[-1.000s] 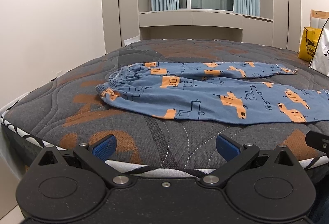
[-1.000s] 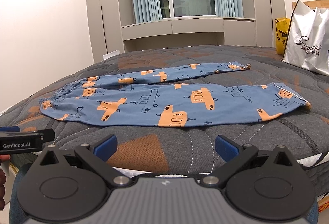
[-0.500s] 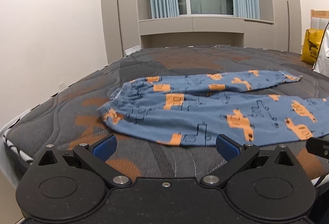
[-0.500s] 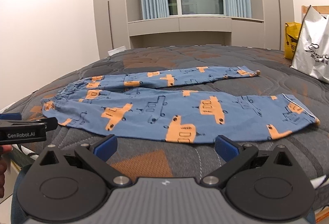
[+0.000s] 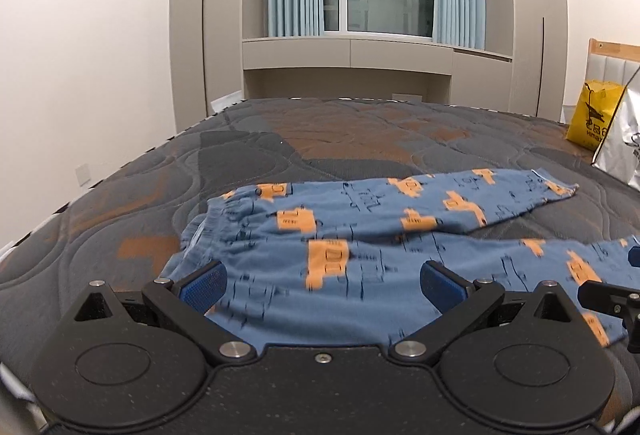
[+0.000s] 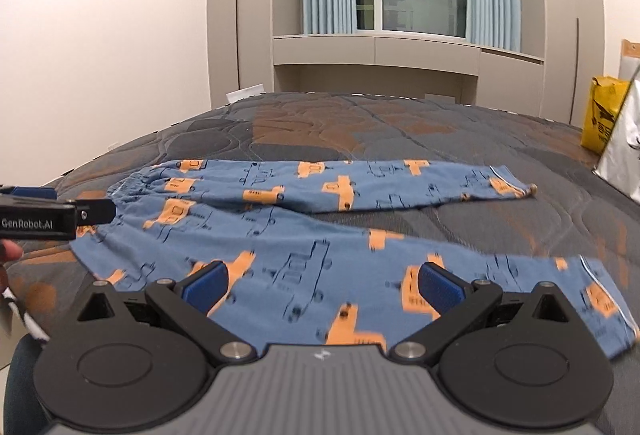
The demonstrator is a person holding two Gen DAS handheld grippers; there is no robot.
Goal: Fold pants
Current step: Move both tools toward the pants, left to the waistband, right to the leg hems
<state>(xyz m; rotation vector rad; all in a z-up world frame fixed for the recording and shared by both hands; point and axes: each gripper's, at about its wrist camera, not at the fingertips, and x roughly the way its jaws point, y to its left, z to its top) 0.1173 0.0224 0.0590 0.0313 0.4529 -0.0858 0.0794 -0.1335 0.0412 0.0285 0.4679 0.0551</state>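
Note:
Blue pants (image 5: 360,235) with orange vehicle prints lie flat on the bed, waistband to the left, both legs stretched to the right. My left gripper (image 5: 322,281) hovers open over the waistband end of the near leg, nothing between its blue pads. In the right wrist view the same pants (image 6: 320,219) spread across the mattress, and my right gripper (image 6: 322,283) stands open above the near leg's middle. The left gripper (image 6: 96,213) shows at that view's left edge by the waistband. The right gripper's black finger pokes into the left wrist view's right edge.
The grey and orange quilted mattress (image 5: 340,139) fills the room up to a window bench and wardrobes. A yellow bag (image 5: 594,115) and a white bag (image 6: 624,143) stand at the right by the headboard. A white wall runs along the left.
Both grippers have moved forward from the bed's near edge to above the pants. Their jaws have stayed open.

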